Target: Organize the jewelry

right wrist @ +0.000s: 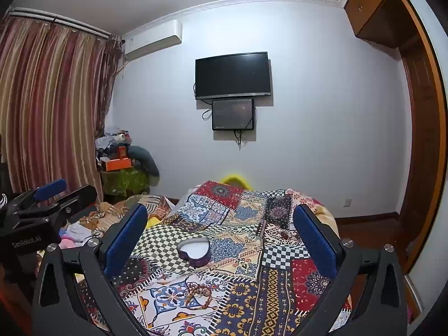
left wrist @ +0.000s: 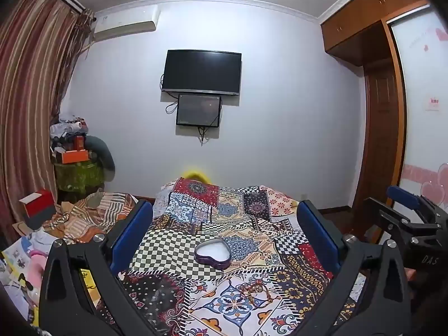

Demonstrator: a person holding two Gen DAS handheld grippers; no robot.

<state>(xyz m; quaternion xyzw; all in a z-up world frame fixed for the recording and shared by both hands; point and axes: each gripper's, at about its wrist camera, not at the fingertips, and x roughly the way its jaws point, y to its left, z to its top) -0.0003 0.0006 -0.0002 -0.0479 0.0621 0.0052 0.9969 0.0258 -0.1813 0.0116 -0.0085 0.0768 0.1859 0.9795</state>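
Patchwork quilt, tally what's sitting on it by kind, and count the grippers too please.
Heart-shaped tin, lid off: 1
Beaded bracelets, in a tangle: looks like 1 pile, can't separate strands
Grippers: 2, left gripper and right gripper, both open above the patchwork quilt
Total: 4

Bedroom in home. Bed with colorful patchwork blanket [left wrist: 224, 224]. Dark TV [left wrist: 201, 72] on white wall, air cooler [left wrist: 126, 23] up high. Striped curtains [right wrist: 50, 106] at window, wooden closet [left wrist: 364, 22], pile of clothes and boxes [left wrist: 75, 145] in corner.
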